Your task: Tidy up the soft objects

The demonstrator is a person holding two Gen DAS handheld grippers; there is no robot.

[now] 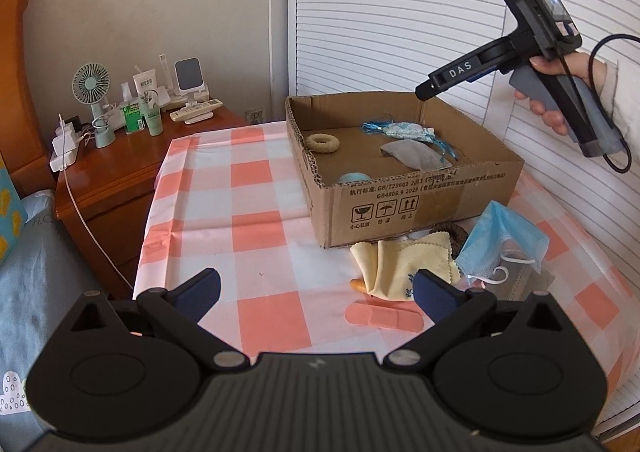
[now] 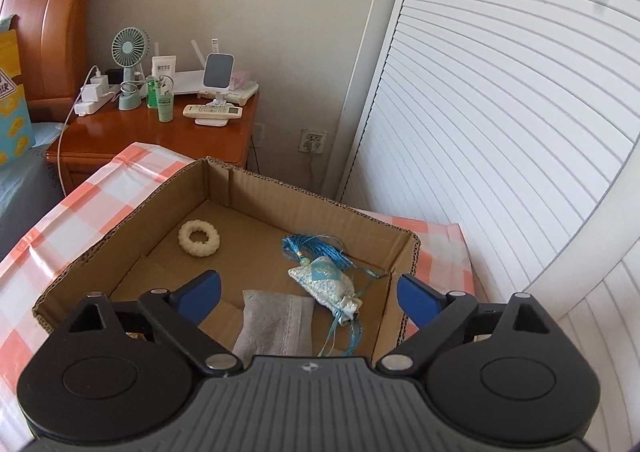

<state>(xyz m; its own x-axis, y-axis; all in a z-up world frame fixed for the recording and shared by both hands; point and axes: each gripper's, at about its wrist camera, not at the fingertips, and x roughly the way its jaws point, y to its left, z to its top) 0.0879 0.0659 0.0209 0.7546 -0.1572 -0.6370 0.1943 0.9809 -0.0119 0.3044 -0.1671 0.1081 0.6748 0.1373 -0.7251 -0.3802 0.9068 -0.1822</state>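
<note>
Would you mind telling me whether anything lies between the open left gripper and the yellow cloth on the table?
Nothing visible does. The left gripper is open over bare checked tablecloth, and the yellow cloth lies just ahead beside its right finger. An adhesive bandage lies near that finger, below the cloth; the blue face mask lies to the cloth's right.

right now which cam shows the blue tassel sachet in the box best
The right wrist view. It looks down into the cardboard box with the sachet large and unobstructed between the open fingers. The left wrist view shows the sachet smaller, farther off and at a shallow angle over the box wall.
</note>
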